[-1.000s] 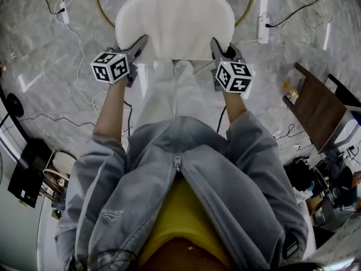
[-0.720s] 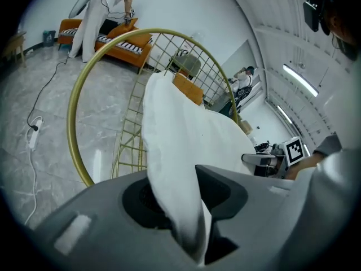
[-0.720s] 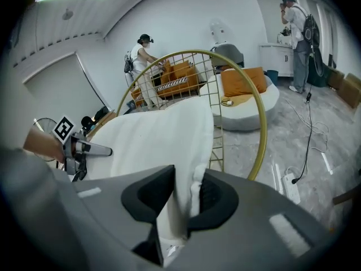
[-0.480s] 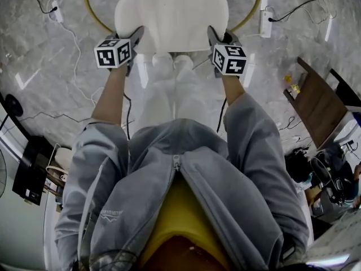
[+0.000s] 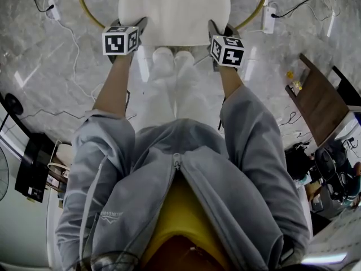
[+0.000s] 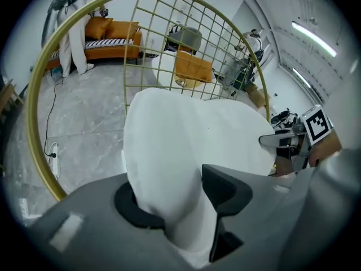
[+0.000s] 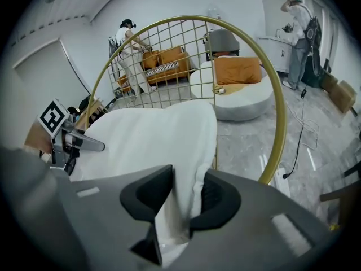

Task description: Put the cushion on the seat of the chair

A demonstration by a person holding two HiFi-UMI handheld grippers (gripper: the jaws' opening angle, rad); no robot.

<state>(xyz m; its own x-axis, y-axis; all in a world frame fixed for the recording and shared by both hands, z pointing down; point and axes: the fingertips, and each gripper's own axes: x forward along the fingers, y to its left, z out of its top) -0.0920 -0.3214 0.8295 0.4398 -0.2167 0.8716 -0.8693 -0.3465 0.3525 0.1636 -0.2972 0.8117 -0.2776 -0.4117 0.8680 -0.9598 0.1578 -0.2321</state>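
While peering down from the head view, can spot the cushion spread flat between both grippers, inside the gold hoop of the chair and above the seat area; can't tell whether actually resting on the seat. Got the left gripper clamped on the near left corner: seeing soft white padding bulge up between its fingers and fill the whole gap. Been easing those fingers apart just now, yet pressing into the fabric on both sides. Same deal with the right gripper: near right edge tucked between its fingers, pinched thin at the seam, opened up a touch just now too, pads on the cloth

Material-wise: plump matte white fabric, rounded corners, stitched seam along the rim. Thin gold wire grid for the chair back, framed by a fat round gold tube. Chunky dark grey plastic for the fingers, with black curved pads. Black-and-white square patterns on each marker cube. Glossy grey marble floor underneath
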